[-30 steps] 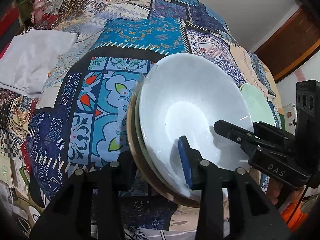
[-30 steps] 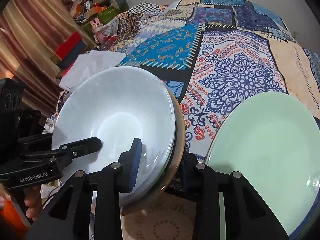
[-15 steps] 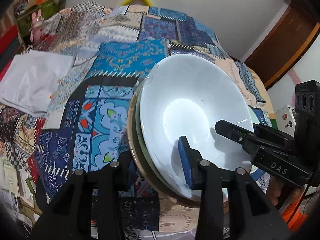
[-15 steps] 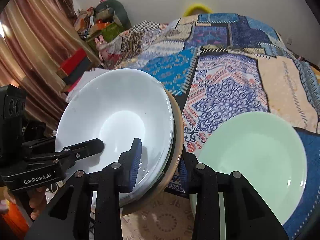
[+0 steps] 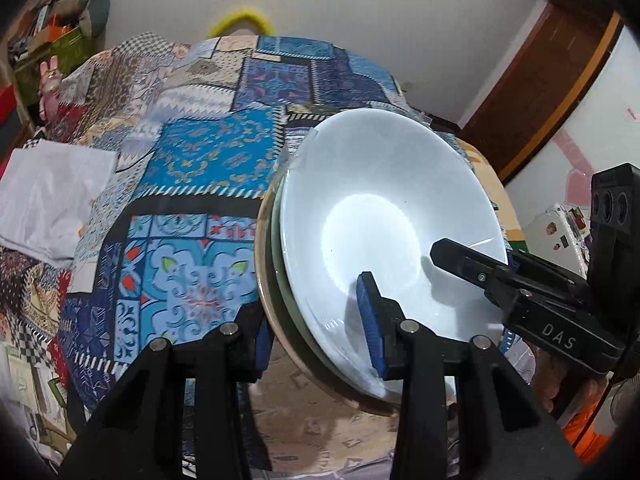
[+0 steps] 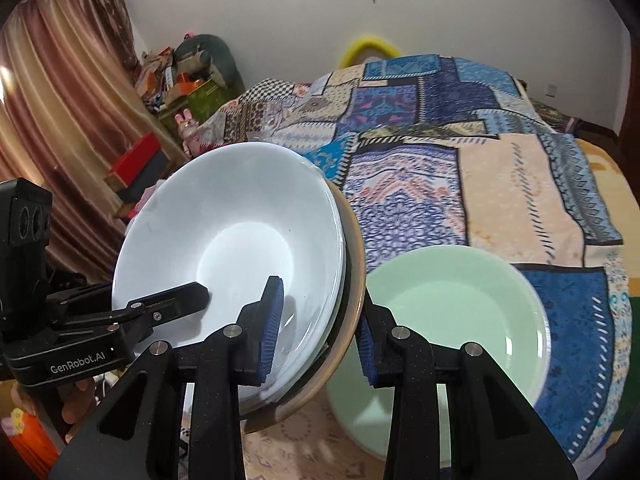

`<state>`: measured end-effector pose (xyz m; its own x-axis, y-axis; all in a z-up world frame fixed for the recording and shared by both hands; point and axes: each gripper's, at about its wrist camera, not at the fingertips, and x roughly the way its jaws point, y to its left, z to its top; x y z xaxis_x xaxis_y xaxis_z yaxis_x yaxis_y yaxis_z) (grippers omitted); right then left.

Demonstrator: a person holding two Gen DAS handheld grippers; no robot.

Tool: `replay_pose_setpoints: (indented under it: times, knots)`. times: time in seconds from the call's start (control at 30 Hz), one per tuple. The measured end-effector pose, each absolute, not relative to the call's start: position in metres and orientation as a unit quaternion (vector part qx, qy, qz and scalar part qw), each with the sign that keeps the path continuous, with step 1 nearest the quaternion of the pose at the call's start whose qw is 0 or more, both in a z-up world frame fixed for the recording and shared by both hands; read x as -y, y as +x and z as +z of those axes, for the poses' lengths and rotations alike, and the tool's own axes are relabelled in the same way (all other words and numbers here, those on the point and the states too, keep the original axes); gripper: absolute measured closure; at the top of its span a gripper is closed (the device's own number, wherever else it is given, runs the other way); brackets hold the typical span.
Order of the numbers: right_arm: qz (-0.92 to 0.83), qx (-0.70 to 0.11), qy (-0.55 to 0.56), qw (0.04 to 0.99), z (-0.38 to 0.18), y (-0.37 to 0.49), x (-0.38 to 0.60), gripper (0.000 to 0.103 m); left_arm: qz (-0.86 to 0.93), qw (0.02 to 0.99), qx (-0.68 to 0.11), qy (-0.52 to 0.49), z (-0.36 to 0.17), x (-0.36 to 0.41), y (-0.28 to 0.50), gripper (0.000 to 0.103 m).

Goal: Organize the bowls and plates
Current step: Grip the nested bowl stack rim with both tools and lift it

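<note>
Stack of nested dishes (image 6: 240, 248), a glossy white bowl over a tan-rimmed plate, is clamped at opposite rims by the left gripper (image 5: 316, 316) and right gripper (image 6: 320, 328) above the patchwork quilt (image 5: 192, 184), and should be kept level and moved in step toward the pale green plate (image 6: 452, 312).

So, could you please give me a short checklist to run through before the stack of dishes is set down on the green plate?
1. Left gripper clamped on the stack's rim, one finger inside the white bowl, one outside: ok.
2. Right gripper clamped on the opposite rim the same way: ok.
3. Stack nested: the white bowl sits in a green dish and a tan outer dish, none visibly slipping: ok.
4. Stack level: it looks tilted in both wrist views, though the fisheye may exaggerate: cannot tell.
5. Green plate lying empty on the patchwork bedspread: ok.
6. Firmness of the bedspread under the plate: cannot tell.
</note>
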<state>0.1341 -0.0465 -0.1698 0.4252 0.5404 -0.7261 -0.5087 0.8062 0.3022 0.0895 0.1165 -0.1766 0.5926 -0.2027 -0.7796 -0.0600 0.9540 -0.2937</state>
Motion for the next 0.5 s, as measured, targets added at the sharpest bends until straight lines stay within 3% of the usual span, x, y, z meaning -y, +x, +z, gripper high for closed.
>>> replay_pose_setpoints:
  times: [0.5]
  knots:
    - [0.279,-0.431,0.041,0.857,-0.165,0.137,0.105,0.072,-0.075,0.877,-0.457,-0.128,-0.172,-0.058,0.106,0.064]
